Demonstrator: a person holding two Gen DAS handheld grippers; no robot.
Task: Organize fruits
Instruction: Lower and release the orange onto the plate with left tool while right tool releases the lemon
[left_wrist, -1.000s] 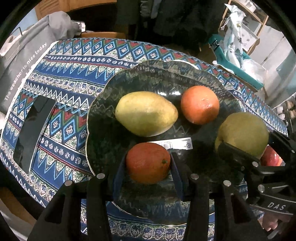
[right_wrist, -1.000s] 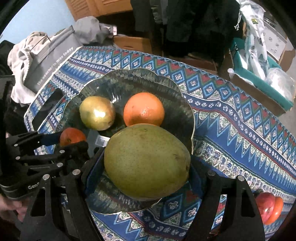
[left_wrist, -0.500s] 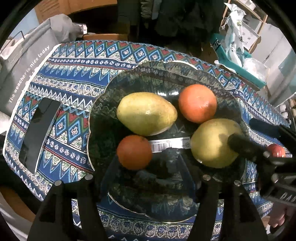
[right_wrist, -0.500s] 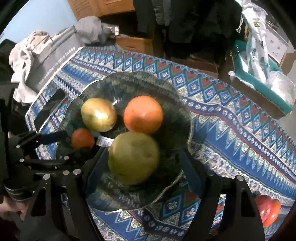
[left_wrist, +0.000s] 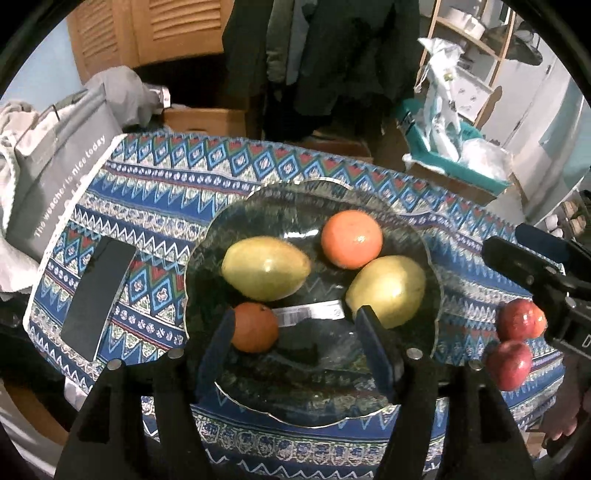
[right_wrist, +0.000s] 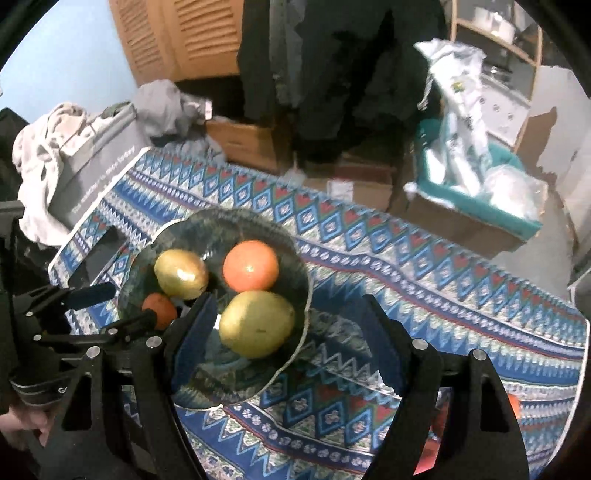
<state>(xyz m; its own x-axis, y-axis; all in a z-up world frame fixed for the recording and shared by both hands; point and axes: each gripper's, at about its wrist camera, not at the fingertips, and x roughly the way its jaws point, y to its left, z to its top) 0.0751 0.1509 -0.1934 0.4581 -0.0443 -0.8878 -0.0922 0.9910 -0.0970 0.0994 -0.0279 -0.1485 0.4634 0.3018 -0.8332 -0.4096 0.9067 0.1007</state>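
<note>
We have four fruits in the glass bowl, and both the left hand-held gripper, its jaws just opened, and the right hand-held gripper hang empty above it. Two red apples lie on the table right of the bowl; next we reach for them.

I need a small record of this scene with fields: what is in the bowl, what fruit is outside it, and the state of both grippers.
bowl: glass, on patterned cloth
in bowl: two mangoes, big orange, small orange
outside bowl: two apples, right of it
left gripper: open, empty
right gripper: open, empty
</note>
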